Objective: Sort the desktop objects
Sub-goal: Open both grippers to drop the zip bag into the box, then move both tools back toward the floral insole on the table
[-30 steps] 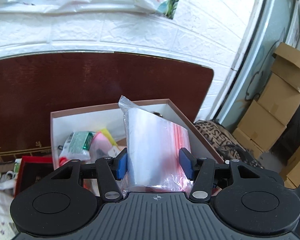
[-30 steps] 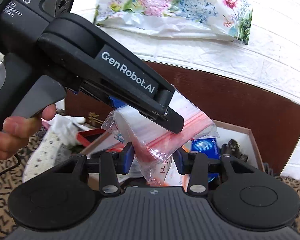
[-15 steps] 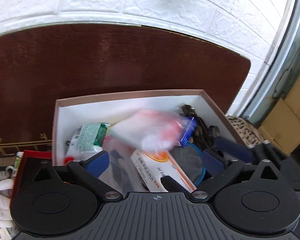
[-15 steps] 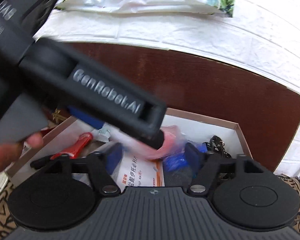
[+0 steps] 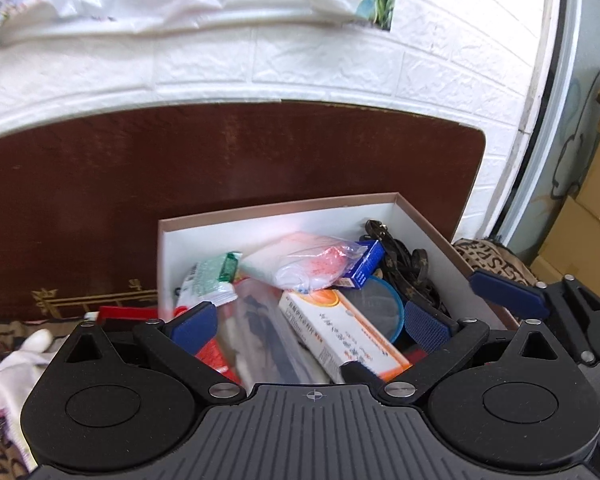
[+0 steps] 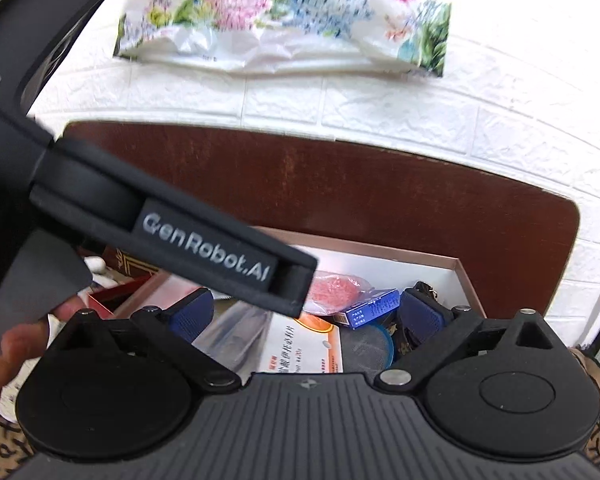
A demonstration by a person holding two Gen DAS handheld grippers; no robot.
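Observation:
A white-lined cardboard box (image 5: 204,236) (image 6: 452,276) stands against a dark brown headboard. A clear zip bag with a red strip (image 5: 304,264) (image 6: 336,288) lies on top of its contents. Under it are an orange-and-white medicine box (image 5: 340,328) (image 6: 304,344), a small blue box (image 5: 364,264) (image 6: 368,308), a green-white packet (image 5: 212,276), a blue-rimmed round lid (image 5: 376,308) and a dark strap (image 5: 412,264). My left gripper (image 5: 308,326) is open and empty above the box. My right gripper (image 6: 304,312) is open and empty; the left gripper's body crosses its view.
A red box (image 5: 120,314) and white cloth (image 5: 16,364) lie left of the cardboard box. Leopard-print fabric (image 5: 496,260) covers the surface on the right. Brown cartons (image 5: 588,240) are stacked far right. A floral plastic bag (image 6: 284,16) hangs on the white brick wall.
Both grippers opened and let go of the zip bag, which dropped into the box and now lies on its contents. Both grippers have drawn back above the box.

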